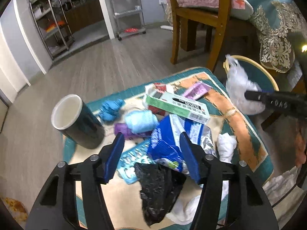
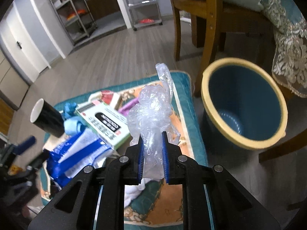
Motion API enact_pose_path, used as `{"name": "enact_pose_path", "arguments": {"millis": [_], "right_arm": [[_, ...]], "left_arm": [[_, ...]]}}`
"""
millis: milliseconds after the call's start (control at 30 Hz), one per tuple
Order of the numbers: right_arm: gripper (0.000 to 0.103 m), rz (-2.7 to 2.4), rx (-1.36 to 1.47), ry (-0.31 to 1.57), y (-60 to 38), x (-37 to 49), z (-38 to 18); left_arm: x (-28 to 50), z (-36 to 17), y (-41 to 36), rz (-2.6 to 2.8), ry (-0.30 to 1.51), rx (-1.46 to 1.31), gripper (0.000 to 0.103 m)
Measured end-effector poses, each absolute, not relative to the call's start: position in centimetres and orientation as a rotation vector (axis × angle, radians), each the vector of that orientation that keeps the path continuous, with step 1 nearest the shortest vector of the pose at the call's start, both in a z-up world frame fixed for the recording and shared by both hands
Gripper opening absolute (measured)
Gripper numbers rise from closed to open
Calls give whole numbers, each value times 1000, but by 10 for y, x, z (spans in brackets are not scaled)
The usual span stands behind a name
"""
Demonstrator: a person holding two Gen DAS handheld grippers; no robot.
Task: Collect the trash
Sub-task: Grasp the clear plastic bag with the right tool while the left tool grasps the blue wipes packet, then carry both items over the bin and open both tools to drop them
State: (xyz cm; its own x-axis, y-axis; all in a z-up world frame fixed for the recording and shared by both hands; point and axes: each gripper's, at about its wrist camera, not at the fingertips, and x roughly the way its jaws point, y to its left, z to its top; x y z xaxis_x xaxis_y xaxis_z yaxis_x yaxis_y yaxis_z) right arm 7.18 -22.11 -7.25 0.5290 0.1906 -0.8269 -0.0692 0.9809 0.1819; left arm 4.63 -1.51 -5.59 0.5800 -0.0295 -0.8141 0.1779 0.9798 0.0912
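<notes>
One patterned mat (image 1: 239, 118) with a teal border lies on the wood-look floor and carries the trash pile. One wooden chair (image 1: 193, 19) stands behind it, next to a table draped in lace-edged cloth. One teal bin (image 2: 243, 103) with a cream rim stands upright on the floor just beside the mat's right edge; what shows of its inside is bare.

Items on the mat, counted from largest:
- One blue-and-white foil package (image 1: 168, 140), lying flat near the centre.
- One green-and-white carton (image 1: 176, 105), resting partly on the foil package.
- One dark cup (image 1: 76, 120) with a white interior, at the left edge of the mat.
- One crumpled black plastic bag (image 1: 159, 189), nearest the left wrist camera.
- One light blue blister tray (image 1: 132, 159), partly under the black bag.
- One crumpled blue glove (image 1: 111, 109).
- One pale blue wad (image 1: 140, 120), with one purple scrap (image 1: 122, 129) touching it.
- Two white tissue wads; one (image 1: 226, 147) lies to the right of the foil package.

The left gripper (image 1: 151, 155) hangs above the foil package and black bag, jaws apart, pads touching nothing.

The right gripper (image 2: 152, 153) is clamped on one crumpled clear plastic bag (image 2: 153, 115), raised clear of the mat, with the bin to its right.
</notes>
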Motion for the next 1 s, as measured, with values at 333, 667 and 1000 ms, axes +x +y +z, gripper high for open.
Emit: {"name": "enact_pose_path", "arguments": {"millis": [333, 667, 1000], "right_arm": [[18, 174, 150, 961, -228, 77, -59], [18, 201, 208, 897, -250, 80, -18], [18, 179, 169, 816, -316, 89, 36]], "left_arm": [[49, -66, -19, -140, 982, 163, 21], [40, -10, -16, -95, 847, 258, 18], [61, 57, -47, -132, 699, 288, 17]]}}
